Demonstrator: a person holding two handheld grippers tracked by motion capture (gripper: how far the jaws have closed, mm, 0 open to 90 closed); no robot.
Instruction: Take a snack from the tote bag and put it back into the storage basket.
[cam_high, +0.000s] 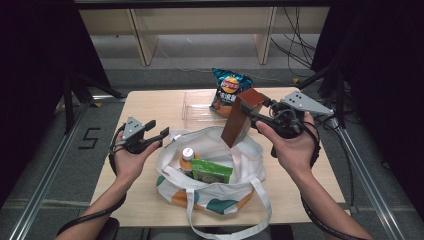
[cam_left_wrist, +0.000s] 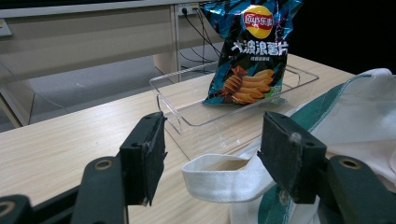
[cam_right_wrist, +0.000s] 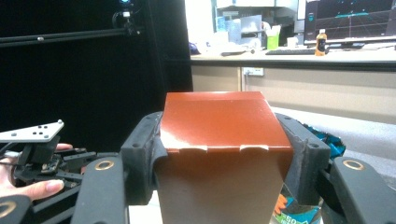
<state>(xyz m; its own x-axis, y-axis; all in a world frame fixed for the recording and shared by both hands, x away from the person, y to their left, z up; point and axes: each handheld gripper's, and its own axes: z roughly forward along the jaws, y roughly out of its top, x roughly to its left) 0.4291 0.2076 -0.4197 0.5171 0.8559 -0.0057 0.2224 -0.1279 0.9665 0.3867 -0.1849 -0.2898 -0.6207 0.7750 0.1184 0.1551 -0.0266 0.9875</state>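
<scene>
1. Your right tool (cam_high: 254, 116) is clamped on the brown box (cam_high: 241, 117), tilted in the air over the tote bag (cam_high: 235, 150) opening.
2. Your left tool (cam_high: 156, 135) is open and empty, just beside the bag's rim.
3. Bottle (cam_high: 187, 156) and green packet (cam_high: 211, 171) already sit in the bag.
4. Left to do, I reckon: the box, then the chip bag (cam_high: 228, 90) in the clear tray (cam_high: 192, 107) on the counter (cam_high: 145, 105).
</scene>
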